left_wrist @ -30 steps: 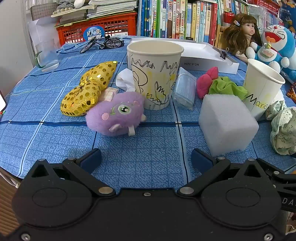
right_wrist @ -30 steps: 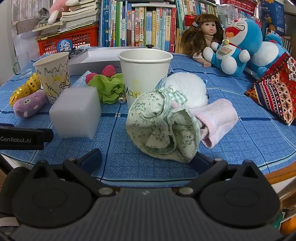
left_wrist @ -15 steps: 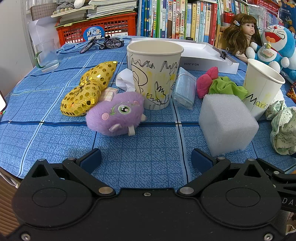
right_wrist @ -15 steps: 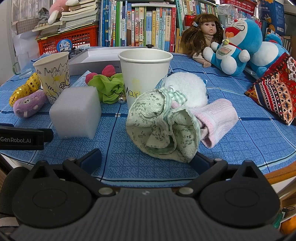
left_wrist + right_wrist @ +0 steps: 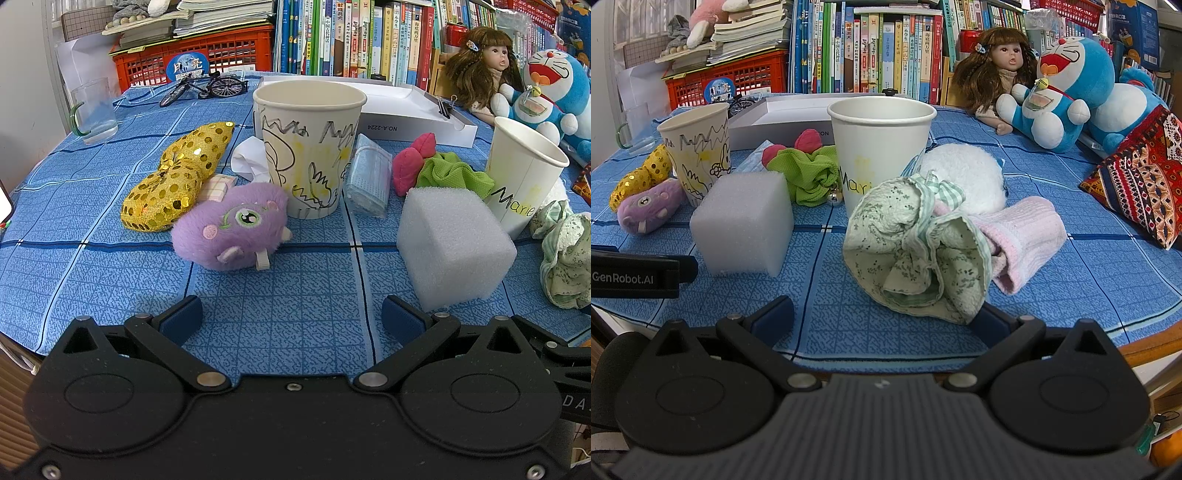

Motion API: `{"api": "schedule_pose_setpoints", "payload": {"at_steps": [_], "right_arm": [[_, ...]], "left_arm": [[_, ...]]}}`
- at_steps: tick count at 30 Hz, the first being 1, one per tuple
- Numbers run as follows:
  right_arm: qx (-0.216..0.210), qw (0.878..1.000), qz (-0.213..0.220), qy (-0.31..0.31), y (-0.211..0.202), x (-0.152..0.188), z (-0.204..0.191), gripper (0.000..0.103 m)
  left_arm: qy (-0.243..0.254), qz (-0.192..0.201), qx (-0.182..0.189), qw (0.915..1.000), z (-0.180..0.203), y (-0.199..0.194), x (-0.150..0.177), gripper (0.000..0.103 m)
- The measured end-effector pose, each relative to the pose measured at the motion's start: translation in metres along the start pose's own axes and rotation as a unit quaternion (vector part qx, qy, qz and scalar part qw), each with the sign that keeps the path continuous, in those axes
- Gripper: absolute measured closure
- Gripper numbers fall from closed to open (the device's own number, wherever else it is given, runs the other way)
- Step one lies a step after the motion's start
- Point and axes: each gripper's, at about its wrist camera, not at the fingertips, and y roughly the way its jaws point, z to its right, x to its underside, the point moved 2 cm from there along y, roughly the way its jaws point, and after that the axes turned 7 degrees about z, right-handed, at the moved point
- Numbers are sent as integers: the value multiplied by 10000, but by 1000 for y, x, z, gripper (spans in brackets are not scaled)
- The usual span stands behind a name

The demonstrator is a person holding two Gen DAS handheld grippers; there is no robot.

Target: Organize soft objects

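Nothing has moved. Both the left gripper [image 5: 291,319] and right gripper [image 5: 884,319] are spread, empty; sorting not started; next needs closing on green cloth [image 5: 918,251].

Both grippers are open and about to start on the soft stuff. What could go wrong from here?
1. The purple plush lies against the scribbled cup; grabbing it may tip the cup.
2. The green cloth overlaps the pink sock, so the right gripper might drag both.
3. The foam block sits close to the Marie cup.

Blue checked table [image 5: 110,266] carries 2 paper cups [image 5: 309,147], foam block [image 5: 454,247], plush toys [image 5: 231,230]
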Motion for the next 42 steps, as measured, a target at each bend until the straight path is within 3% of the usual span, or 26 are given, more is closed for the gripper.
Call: {"api": "schedule_pose_setpoints", "payload": {"at_steps": [34, 42], "right_arm": [[-62, 9999, 141, -27, -1, 3, 2, 0], [-493, 9986, 194, 31, -8, 0, 7, 0]], "left_arm": [[16, 19, 24, 10000, 0, 0, 0, 0], [87, 148, 107, 9998, -3, 3, 3, 0]]}}
